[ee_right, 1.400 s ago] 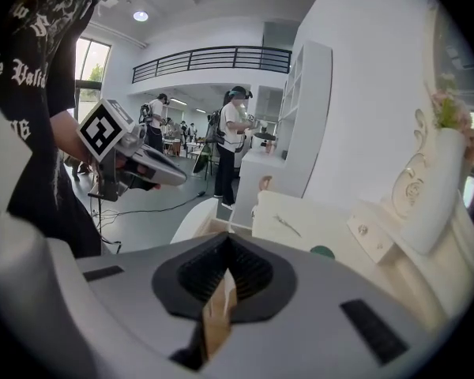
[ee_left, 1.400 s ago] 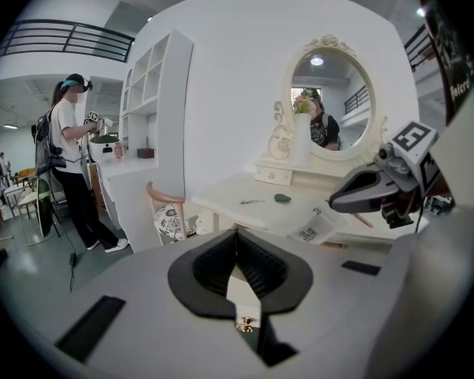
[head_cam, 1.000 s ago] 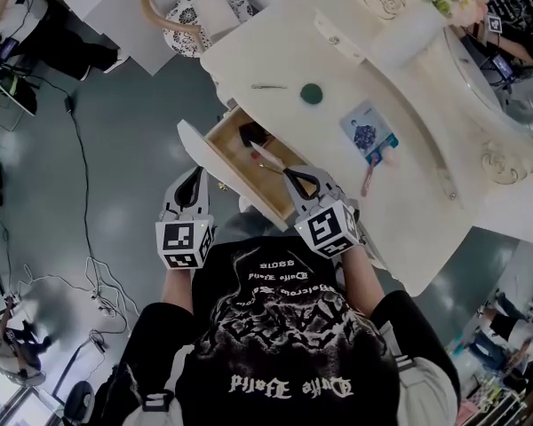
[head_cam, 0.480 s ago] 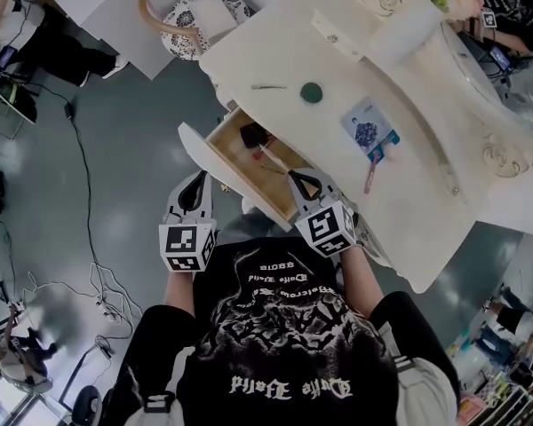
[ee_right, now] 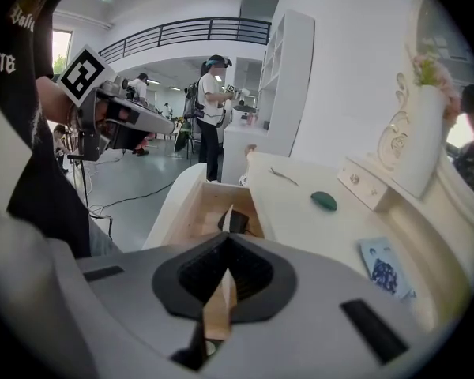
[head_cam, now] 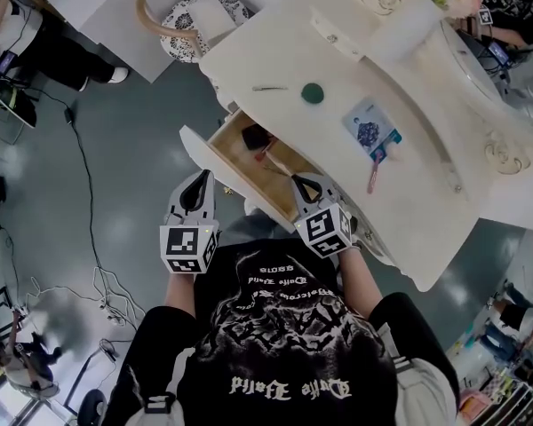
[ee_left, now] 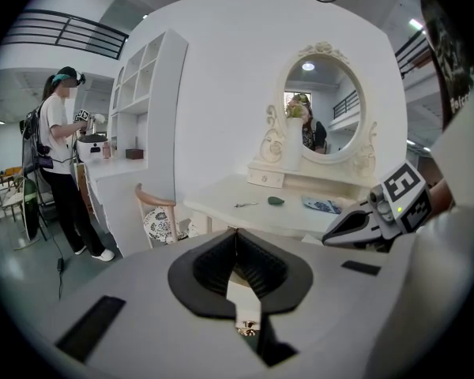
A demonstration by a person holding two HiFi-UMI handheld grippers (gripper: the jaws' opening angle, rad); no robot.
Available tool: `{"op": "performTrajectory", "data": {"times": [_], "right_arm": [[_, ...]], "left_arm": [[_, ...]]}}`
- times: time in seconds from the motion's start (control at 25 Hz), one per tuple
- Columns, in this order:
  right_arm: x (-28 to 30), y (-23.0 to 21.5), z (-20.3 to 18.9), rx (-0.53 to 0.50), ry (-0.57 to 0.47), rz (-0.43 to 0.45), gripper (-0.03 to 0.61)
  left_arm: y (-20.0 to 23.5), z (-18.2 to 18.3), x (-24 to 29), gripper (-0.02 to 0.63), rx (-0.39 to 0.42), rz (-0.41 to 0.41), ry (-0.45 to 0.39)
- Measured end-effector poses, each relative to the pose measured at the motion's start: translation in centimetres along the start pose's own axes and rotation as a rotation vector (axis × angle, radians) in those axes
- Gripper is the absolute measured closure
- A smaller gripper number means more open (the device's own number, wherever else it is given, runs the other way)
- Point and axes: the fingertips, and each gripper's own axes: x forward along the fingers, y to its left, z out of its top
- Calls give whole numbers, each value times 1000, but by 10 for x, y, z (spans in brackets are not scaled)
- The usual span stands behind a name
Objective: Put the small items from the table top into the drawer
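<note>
The wooden drawer (head_cam: 215,145) of the white dressing table (head_cam: 409,229) stands pulled out, with a black item (head_cam: 253,136) and a thin brush (head_cam: 272,154) inside. On the table top lie a metal hair clip (head_cam: 269,88), a green oval item (head_cam: 313,92), a blue card (head_cam: 370,131) and a pink-handled brush (head_cam: 372,175). My right gripper (head_cam: 297,182) hangs over the drawer's near end, shut, with nothing seen between its jaws (ee_right: 229,239). Left of the drawer front, my left gripper (head_cam: 199,179) is shut and empty (ee_left: 237,234).
A chair with a patterned cushion (head_cam: 200,16) stands at the table's far left corner. Cables (head_cam: 80,176) run across the grey floor. An oval mirror (ee_left: 324,109) and a small drawer box (head_cam: 338,29) sit at the table's back. A person (ee_left: 59,156) stands at a far counter.
My right gripper has sunk slightly at the near end of the drawer. The left gripper has stayed where it was.
</note>
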Motion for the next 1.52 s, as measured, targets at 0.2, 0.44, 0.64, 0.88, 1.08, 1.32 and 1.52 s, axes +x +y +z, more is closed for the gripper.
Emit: {"op": "performTrajectory", "data": {"times": [0.2, 0.44, 0.64, 0.88, 1.08, 1.32, 1.52], "right_arm": [[5, 4, -1, 10, 11, 9, 571], [16, 12, -10, 26, 48, 32, 571], [23, 16, -15, 42, 77, 50, 571], [34, 24, -18, 52, 114, 83, 571], [43, 28, -23, 61, 151, 104, 570], [49, 27, -31, 79, 184, 110, 569], [58, 23, -35, 103, 218, 113, 569]], "left_arm": [[-3, 4, 2, 597, 18, -21, -4], [-12, 9, 10, 597, 24, -59, -19], [-7, 7, 9, 597, 7, -51, -12], [3, 2, 6, 597, 0, -30, 1], [9, -2, 3, 597, -4, -18, 11], [13, -5, 4, 597, -6, -19, 19], [13, -9, 9, 597, -5, -39, 36]]}}
